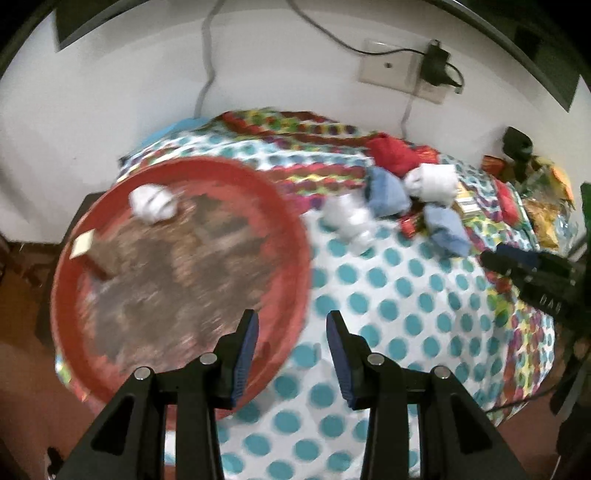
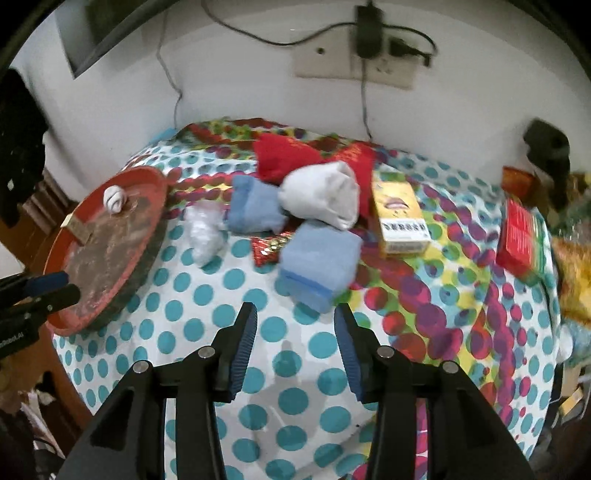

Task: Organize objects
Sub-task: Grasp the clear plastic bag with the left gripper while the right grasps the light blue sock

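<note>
A round red tray (image 1: 295, 236) (image 2: 147, 184) lies at the left of the dotted tablecloth, holding a small white bundle (image 1: 152, 204) (image 2: 114, 199) and a small card. Rolled socks lie in a heap: two blue ones (image 2: 319, 262) (image 2: 253, 208), a white one (image 2: 323, 199) and a red one (image 2: 282, 157). A clear plastic bag (image 2: 203, 229) lies beside them. My left gripper (image 1: 291, 354) is open and empty over the tray's near rim. My right gripper (image 2: 295, 350) is open and empty, just in front of the nearer blue sock.
A yellow box (image 2: 400, 218) and a red box (image 2: 519, 240) lie right of the socks. Snack packets (image 2: 574, 280) sit at the far right edge. A wall socket with a charger (image 2: 369, 33) is behind. The cloth-covered table (image 2: 288, 406) drops off at front and sides.
</note>
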The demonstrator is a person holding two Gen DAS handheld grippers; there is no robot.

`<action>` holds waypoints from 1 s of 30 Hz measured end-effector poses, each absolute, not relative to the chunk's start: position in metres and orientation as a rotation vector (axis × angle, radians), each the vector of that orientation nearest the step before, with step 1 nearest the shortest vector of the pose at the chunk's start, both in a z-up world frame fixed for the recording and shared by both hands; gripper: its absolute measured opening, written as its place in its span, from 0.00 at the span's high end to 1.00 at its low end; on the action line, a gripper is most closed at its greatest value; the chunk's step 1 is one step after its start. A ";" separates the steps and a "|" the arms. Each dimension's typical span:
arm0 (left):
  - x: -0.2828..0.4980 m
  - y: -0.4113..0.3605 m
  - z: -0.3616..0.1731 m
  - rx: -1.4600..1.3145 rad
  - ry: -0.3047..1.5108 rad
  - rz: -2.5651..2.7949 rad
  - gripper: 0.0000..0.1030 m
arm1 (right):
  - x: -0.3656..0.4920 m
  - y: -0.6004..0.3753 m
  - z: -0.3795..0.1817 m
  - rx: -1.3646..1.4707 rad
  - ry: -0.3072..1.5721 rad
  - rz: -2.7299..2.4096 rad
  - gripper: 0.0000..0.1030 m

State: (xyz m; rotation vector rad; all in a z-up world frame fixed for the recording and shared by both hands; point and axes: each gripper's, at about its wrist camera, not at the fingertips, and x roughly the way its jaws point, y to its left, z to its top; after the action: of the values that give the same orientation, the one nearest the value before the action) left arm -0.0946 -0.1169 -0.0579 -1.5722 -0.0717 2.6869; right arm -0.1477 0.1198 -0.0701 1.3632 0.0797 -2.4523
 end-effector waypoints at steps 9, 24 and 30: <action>-0.157 -0.085 -0.080 -1.648 -0.096 2.599 0.62 | -0.173 0.114 -0.093 1.352 0.059 -2.461 0.46; -0.212 -0.054 -0.115 -1.732 -0.088 2.575 0.62 | -0.211 0.119 -0.129 1.395 0.040 -2.481 0.66; -0.228 -0.052 -0.121 -1.755 -0.156 2.572 0.62 | -0.198 0.134 -0.126 1.360 0.005 -2.482 0.74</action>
State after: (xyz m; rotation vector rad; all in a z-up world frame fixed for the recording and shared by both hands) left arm -0.2276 -0.0524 -0.1210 -1.7546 -0.1561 2.5723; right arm -0.1981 0.1343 -0.1257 1.3605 0.0049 -2.4820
